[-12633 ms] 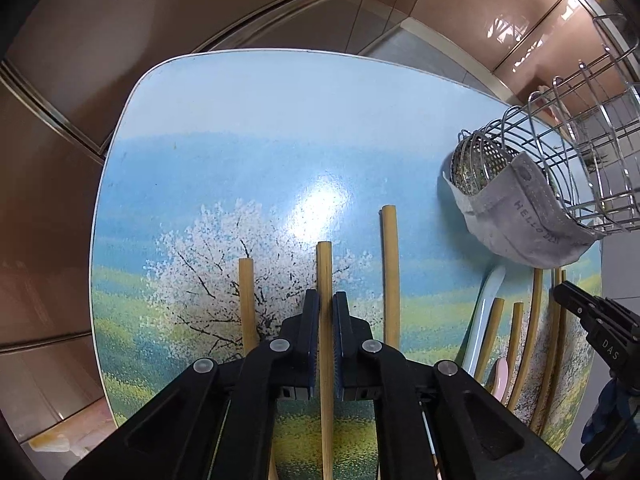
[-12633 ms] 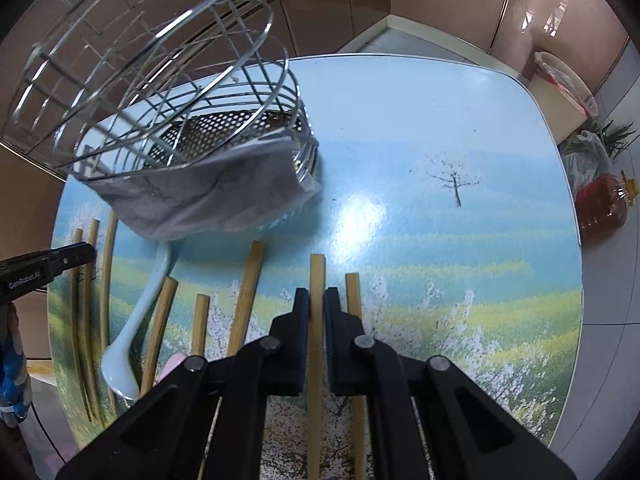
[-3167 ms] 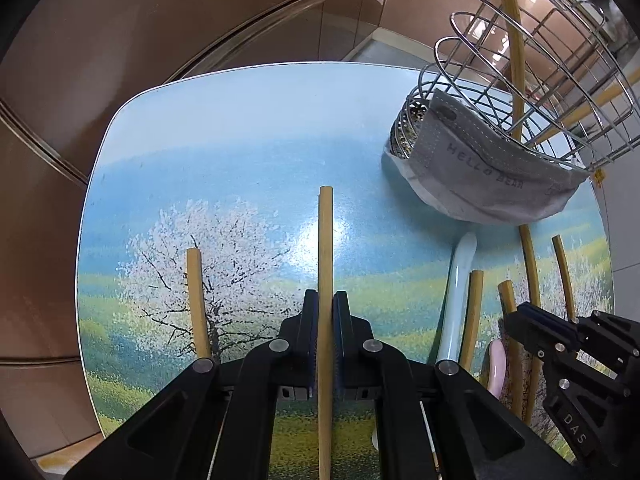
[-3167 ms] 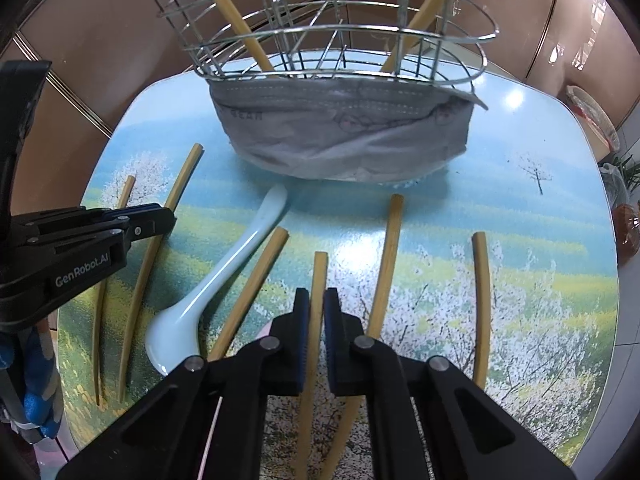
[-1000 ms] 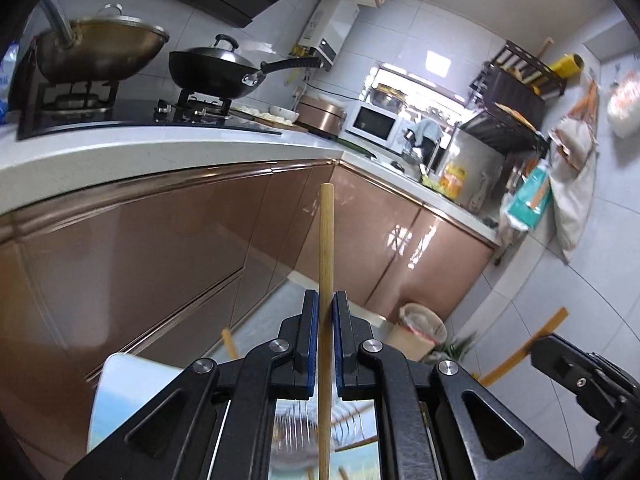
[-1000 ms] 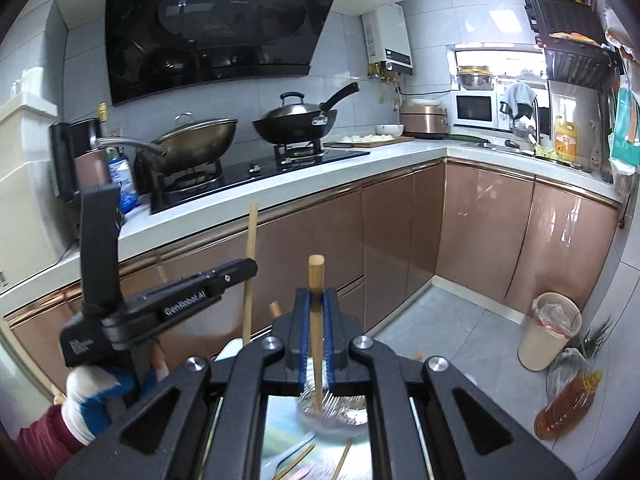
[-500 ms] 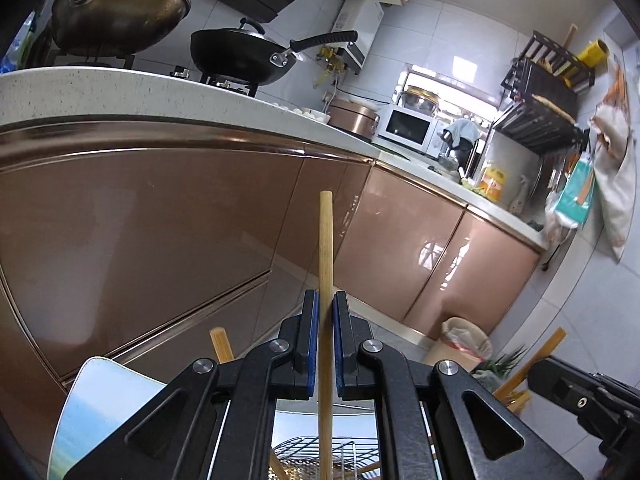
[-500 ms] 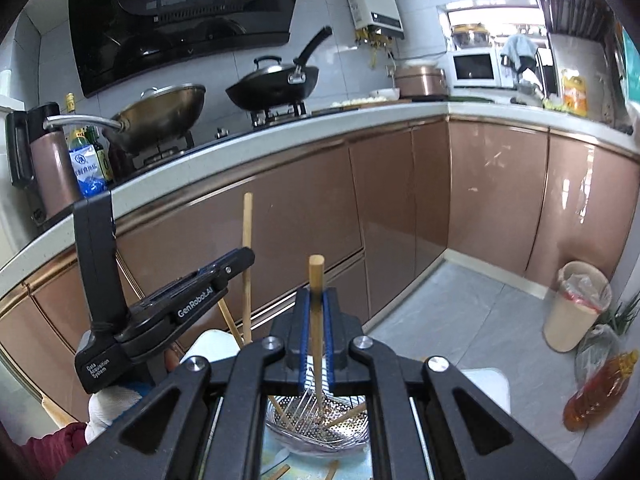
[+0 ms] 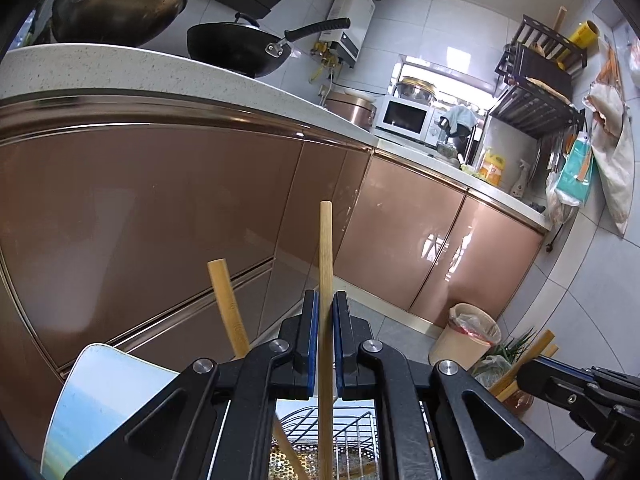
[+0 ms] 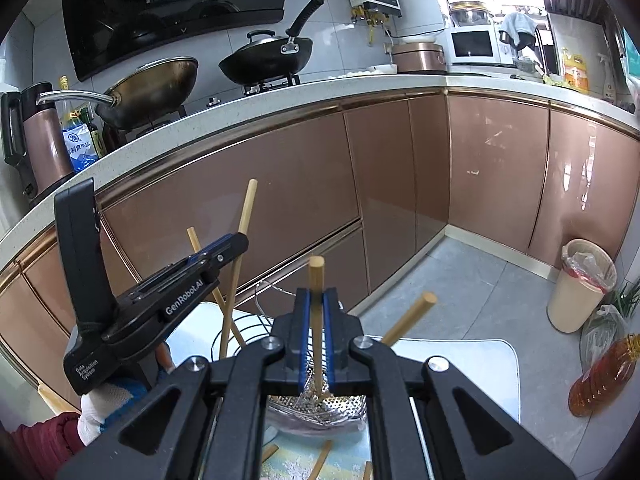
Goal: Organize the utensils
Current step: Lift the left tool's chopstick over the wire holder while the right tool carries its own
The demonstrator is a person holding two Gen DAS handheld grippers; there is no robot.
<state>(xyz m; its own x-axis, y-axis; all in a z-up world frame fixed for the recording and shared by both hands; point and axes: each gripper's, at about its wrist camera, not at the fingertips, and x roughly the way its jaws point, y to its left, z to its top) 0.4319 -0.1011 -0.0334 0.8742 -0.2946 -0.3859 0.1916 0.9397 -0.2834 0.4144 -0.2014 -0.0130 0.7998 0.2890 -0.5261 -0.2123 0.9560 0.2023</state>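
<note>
My left gripper (image 9: 325, 300) is shut on a bamboo chopstick (image 9: 325, 256) held upright, its lower end down in the wire utensil basket (image 9: 344, 432). Another chopstick (image 9: 228, 304) leans in the basket to its left. My right gripper (image 10: 315, 298) is shut on a second chopstick (image 10: 316, 276), also upright over the basket (image 10: 320, 400). The right wrist view shows the left gripper (image 10: 236, 246) at the left with its chopstick (image 10: 242, 232), and a further chopstick (image 10: 412, 316) leaning out to the right. The right gripper (image 9: 528, 372) shows at the lower right of the left wrist view.
The basket stands on a table with a landscape print (image 9: 92, 392). Several chopsticks (image 10: 324, 456) lie on the table in front of the basket. Copper kitchen cabinets (image 10: 400, 184), a waste bin (image 10: 580, 288) and an oil bottle (image 10: 600, 376) are behind.
Both grippers have tipped a little further down toward the basket with their chopsticks. More of the basket and table shows in both views than a second ago.
</note>
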